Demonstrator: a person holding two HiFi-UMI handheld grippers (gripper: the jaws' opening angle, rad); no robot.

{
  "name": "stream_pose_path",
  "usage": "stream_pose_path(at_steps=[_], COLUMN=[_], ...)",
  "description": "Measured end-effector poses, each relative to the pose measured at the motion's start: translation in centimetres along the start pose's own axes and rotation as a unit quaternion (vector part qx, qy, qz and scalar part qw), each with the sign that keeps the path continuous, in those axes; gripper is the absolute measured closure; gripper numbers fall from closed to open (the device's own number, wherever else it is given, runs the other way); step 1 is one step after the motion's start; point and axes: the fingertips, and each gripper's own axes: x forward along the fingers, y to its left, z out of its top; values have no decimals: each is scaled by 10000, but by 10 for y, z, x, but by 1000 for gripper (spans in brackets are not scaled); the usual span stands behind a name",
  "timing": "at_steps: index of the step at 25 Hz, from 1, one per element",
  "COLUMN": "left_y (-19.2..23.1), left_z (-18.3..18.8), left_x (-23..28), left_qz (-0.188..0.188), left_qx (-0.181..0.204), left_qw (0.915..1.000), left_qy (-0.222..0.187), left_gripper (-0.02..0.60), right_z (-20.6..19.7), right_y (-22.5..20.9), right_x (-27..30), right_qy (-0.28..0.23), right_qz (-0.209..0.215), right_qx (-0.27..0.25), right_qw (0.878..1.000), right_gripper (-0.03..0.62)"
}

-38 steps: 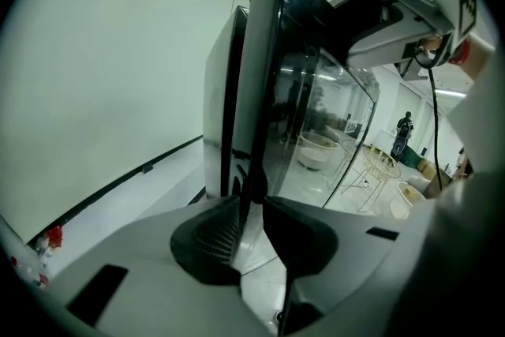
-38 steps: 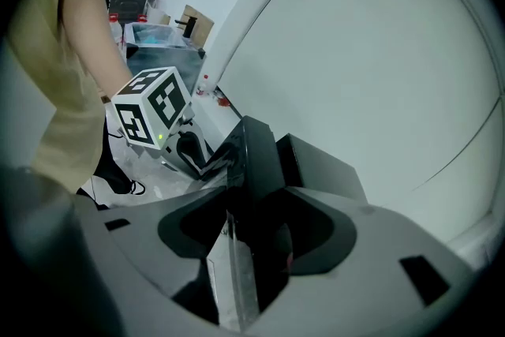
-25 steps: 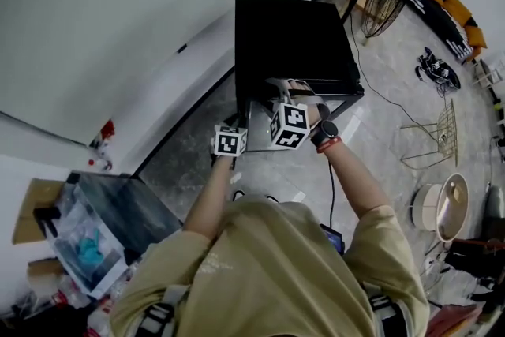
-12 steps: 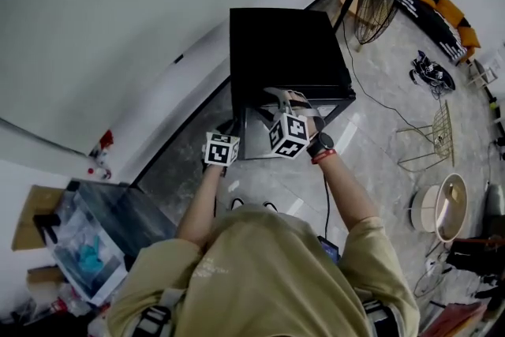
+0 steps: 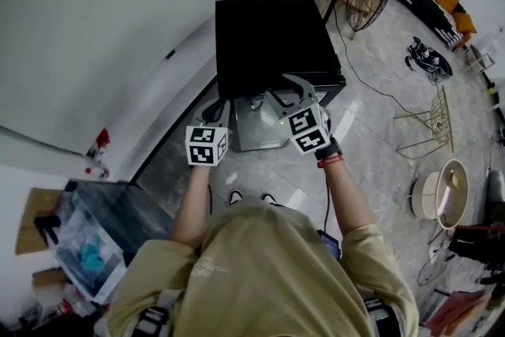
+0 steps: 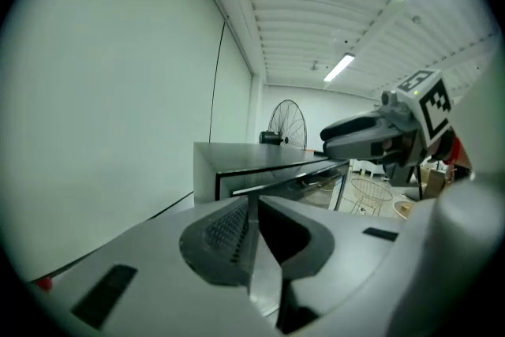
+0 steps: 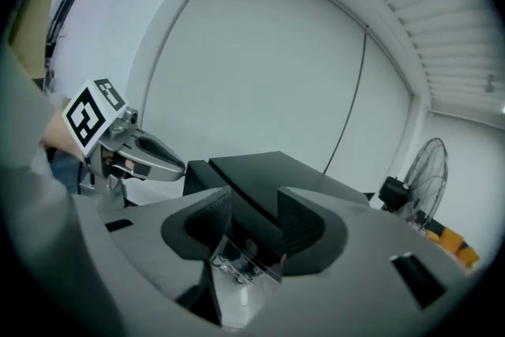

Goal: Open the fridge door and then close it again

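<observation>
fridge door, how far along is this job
Opened: the door stands ajar from the fridge. In hand: the right gripper has its jaws apart, straddling the door's top edge; the left gripper is shut on nothing. Left: shutting the door.

Hidden beneath its own flat top in the head view: front of the low black box-shaped fridge [image 5: 272,39]. Behind the grey glass-paned door [image 5: 256,134], too blurred to tell: any contents.
</observation>
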Motion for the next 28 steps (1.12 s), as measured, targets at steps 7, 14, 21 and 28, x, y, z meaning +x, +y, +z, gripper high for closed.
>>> stream_pose_path(at_steps=[7, 14, 21, 28], left_y=[-17, -31, -50, -61], left_z=[55, 95, 115, 105], left_x=[-14, -23, -32, -26], left_qz=[60, 143, 210, 264], left_qx=[66, 84, 134, 117], left_qw=[9983, 9946, 9920, 9930], left_qy=[-584, -1023, -1240, -1144], left_gripper=[540, 556, 561, 561], right_z=[-5, -7, -13, -19], right_y=[-47, -62, -67, -67], right_x=[-33, -58, -78, -88], right_qy=[-307, -644, -832, -872], right_qz=[-733, -1055, -1241, -1234], right_qx=[1079, 1882, 2297, 2404], right_qw=[9910, 9743, 9617, 9588], right_gripper=[449, 532, 563, 572])
